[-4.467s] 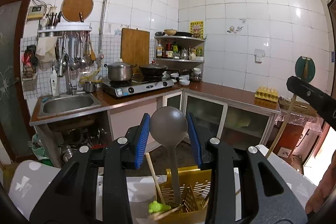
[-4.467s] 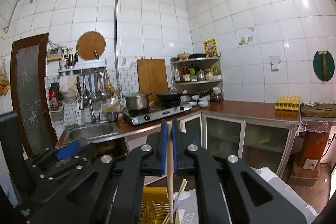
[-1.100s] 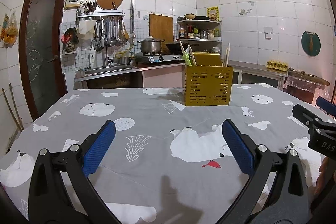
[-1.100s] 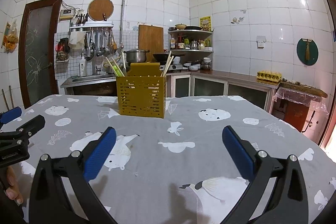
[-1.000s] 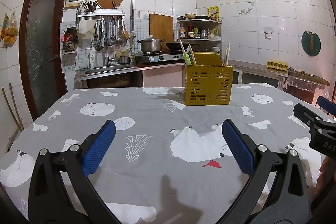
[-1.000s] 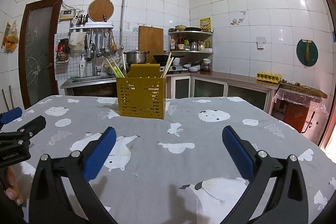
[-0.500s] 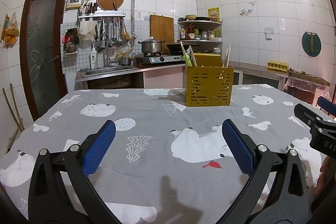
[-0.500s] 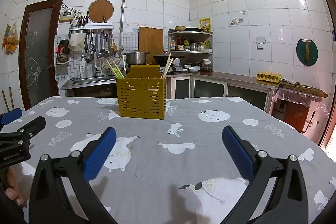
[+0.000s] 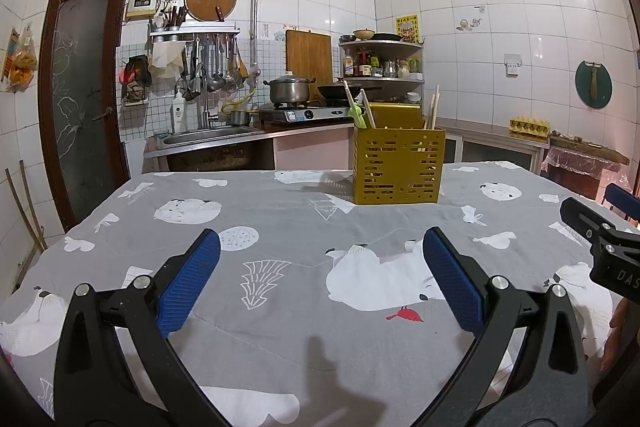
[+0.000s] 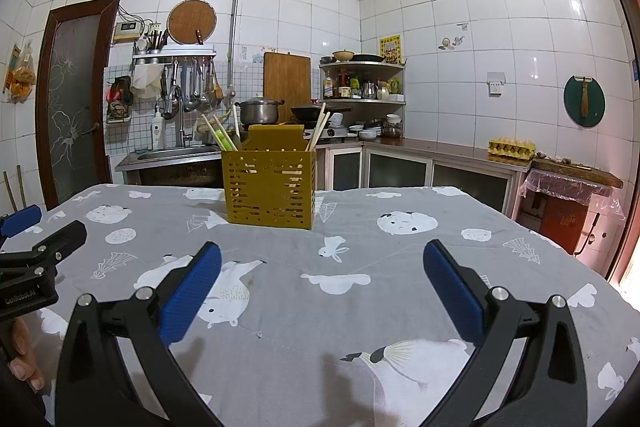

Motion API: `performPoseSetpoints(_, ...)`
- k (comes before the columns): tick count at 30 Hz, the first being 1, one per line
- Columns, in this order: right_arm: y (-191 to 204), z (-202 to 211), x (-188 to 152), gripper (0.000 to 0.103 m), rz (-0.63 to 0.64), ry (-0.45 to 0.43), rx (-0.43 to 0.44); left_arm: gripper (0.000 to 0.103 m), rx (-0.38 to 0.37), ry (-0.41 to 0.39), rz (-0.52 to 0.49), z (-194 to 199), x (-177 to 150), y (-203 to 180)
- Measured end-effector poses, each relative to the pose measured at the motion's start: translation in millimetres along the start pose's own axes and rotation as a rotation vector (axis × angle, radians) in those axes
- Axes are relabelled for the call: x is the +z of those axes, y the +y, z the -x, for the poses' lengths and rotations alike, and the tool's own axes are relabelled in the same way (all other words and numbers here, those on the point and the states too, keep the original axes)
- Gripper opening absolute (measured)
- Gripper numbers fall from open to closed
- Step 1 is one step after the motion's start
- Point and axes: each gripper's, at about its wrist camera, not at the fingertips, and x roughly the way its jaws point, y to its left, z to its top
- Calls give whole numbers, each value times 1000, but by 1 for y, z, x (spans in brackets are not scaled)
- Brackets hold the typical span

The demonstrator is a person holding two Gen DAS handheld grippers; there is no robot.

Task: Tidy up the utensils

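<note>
In the left wrist view, the left gripper is seen low over the bench, its blue-padded fingers spread wide with nothing held between them. A yellow slotted utensil holder is set upright on the grey animal-print cloth, well ahead of the fingers and a little to their right. Wooden chopsticks and a green-handled utensil are seen standing in it; which compartment each occupies cannot be told from here. The other gripper is glimpsed at the right edge.

In the right wrist view, the right gripper is likewise held above the cloth, its fingers parted widely and empty. The utensil holder is placed ahead and slightly left of centre, with chopsticks leaning at its right side and the green utensil at its left. The left gripper's body and part of a hand are visible at the left edge
</note>
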Motion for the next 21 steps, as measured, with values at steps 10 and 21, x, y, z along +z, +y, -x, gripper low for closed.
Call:
performPoseSetpoints(10,0,0,0,99,1,-1,0,98,-1,0,1,1,0,0)
performPoseSetpoints(21,0,0,-1,99,0,-2,-1,98,2,-15,-7,5,3,-3)
